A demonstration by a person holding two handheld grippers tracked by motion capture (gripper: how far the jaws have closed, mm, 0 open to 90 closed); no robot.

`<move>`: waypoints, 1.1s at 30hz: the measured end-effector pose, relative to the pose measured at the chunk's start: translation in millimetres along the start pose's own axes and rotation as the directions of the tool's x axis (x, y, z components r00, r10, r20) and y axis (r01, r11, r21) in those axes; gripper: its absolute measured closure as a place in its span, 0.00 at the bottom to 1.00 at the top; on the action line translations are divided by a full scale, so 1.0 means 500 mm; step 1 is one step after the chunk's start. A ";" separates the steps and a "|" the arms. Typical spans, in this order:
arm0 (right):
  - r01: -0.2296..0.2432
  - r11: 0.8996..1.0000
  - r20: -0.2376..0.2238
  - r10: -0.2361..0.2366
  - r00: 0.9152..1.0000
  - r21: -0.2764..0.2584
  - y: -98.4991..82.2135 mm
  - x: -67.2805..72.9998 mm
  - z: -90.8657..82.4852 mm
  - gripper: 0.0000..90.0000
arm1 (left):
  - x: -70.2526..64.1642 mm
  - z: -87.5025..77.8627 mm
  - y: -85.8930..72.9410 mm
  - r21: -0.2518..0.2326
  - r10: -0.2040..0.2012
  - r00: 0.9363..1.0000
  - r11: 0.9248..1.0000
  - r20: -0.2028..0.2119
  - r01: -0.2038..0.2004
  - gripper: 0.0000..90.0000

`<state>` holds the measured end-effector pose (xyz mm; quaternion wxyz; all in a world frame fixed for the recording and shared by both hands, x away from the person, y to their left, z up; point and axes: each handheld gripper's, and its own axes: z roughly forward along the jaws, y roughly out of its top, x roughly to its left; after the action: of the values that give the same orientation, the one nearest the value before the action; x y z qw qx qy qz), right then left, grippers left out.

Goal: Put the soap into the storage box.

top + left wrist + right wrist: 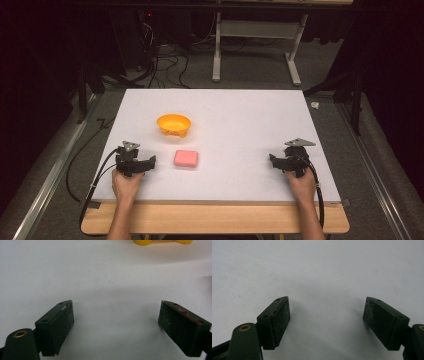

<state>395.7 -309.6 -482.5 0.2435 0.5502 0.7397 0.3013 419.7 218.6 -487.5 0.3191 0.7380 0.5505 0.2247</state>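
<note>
An orange bowl [174, 124] stands on the white tabletop [240, 120], left of centre. A pink rounded block [186, 158] lies flat just in front of it. My left gripper [151, 161] rests on the table to the left of the block and points toward it. Its jaws are open with bare table between them [116, 312]. The foot of the bowl [162, 242] peeks in at the top edge of the left gripper view. My right gripper [272, 160] rests at the right side of the table, far from both objects. It is open over bare table [327, 307].
A wooden table edge [215, 220] runs along the front under the white board. Cables [165, 65] and the legs of a metal frame [216, 55] lie on the floor beyond the far edge. Metal rails [45, 185] flank both sides.
</note>
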 end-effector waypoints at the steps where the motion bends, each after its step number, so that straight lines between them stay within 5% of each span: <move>1: 0.003 1.000 0.000 -0.003 1.000 -0.002 0.000 0.000 0.000 0.25 | 0.000 -0.001 0.001 0.002 -0.004 1.000 1.000 0.005 0.004 0.14; 10: 0.002 1.000 0.001 -0.002 1.000 -0.003 0.000 0.000 0.000 0.25 | -0.005 -0.031 0.007 -0.024 -0.012 1.000 1.000 0.017 0.012 0.12; 23: 0.002 1.000 0.000 -0.002 1.000 -0.001 0.000 0.000 0.000 0.25 | -0.027 -0.064 0.008 -0.048 -0.059 0.995 0.997 0.085 0.063 0.08; 33: 0.000 1.000 0.000 0.000 1.000 0.000 0.000 0.000 0.000 0.25 | -0.067 -0.080 0.027 -0.053 -0.027 0.995 0.998 0.094 0.032 0.07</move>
<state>395.8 -309.6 -482.5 0.2435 0.5502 0.7397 0.3015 391.7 193.1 -449.3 0.3675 0.7305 0.5397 0.2002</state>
